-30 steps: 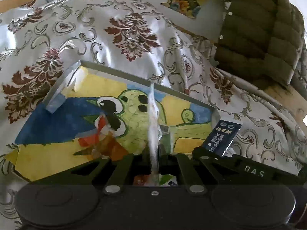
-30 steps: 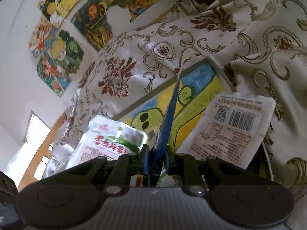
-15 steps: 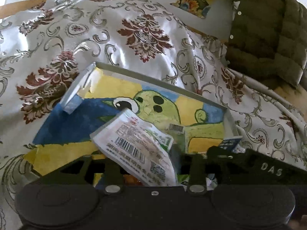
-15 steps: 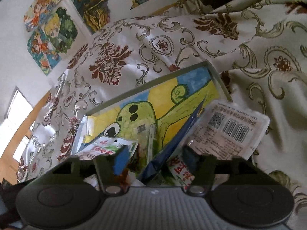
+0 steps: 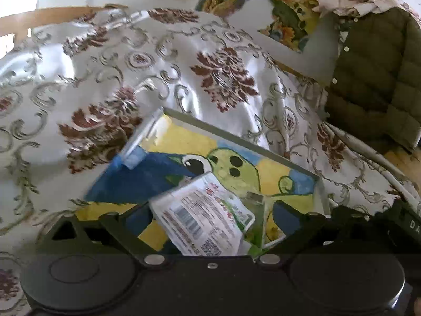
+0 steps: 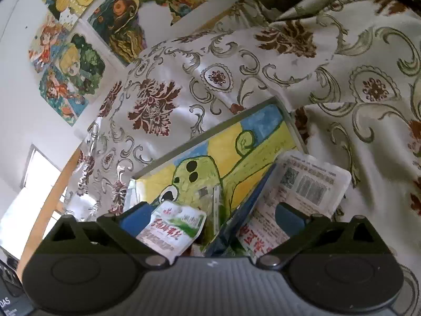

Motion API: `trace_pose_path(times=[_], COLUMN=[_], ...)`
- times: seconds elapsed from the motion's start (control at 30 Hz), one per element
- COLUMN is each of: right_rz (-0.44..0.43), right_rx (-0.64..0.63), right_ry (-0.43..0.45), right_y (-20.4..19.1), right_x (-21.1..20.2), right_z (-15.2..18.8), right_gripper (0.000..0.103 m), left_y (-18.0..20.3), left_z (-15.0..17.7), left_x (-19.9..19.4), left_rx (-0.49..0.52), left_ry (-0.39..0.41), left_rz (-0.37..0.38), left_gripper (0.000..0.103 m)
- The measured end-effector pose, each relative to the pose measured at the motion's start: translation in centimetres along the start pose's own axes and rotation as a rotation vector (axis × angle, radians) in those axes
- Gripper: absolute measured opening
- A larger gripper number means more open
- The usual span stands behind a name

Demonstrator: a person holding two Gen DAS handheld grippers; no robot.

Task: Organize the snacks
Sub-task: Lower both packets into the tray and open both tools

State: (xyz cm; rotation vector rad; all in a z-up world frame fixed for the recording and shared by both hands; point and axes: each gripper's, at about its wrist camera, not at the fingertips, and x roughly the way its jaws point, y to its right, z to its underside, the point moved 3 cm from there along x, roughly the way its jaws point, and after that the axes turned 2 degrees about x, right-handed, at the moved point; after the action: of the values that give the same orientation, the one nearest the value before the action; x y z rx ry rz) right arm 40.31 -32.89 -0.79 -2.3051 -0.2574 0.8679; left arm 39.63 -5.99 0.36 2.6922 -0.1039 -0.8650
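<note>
On the patterned cloth (image 5: pixel 163 60), both grippers (image 5: pixel 210 217) (image 6: pixel 213 217) are opening over the shallow tray (image 5: pixel 236 137) (packets (image 5: pixel 202 218) released).

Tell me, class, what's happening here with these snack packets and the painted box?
A person is sorting snacks with two handheld claws. Both are opening over a shallow box lined with a green cartoon painting, set on a floral cloth. The left claw has its pads clear of a white snack packet that lies between them in the box. The right claw stands over a dark blue packet, with a white barcode packet leaning at the box's right side. Neither claw grips anything.
</note>
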Motion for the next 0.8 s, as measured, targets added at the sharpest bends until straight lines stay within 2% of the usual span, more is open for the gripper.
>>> trace_pose_path(times=[0.17,0.43,0.67,0.8], right_rz=[-0.012,0.048,0.025,0.019], right_rx=[-0.018,-0.219,-0.3,-0.307], right_ry=[0.007,0.13,0.26,0.274], right_y=[-0.5,-3.1,-4.6,-4.6], right_x=[-2.0,-6.2,-10.4,-12.2], right_z=[0.6,3.0,5.4,7.2], right_gripper=[0.103,0.103,0.103,0.103], left_y=[-0.1,-0.1,-0.6,-1.0], left_z=[0.2,1.5,2.9,4.0], left_x=[-2.4,-7.6,-12.6,-15.2], left_rx=[0.0,0.021,0.093,0.137], left_ry=[0.035,0.124,0.173,0.206], left_rz=[-0.023,-0.105,-0.183,-0.233], left_gripper=[0.101,0.102,0.102,0.102])
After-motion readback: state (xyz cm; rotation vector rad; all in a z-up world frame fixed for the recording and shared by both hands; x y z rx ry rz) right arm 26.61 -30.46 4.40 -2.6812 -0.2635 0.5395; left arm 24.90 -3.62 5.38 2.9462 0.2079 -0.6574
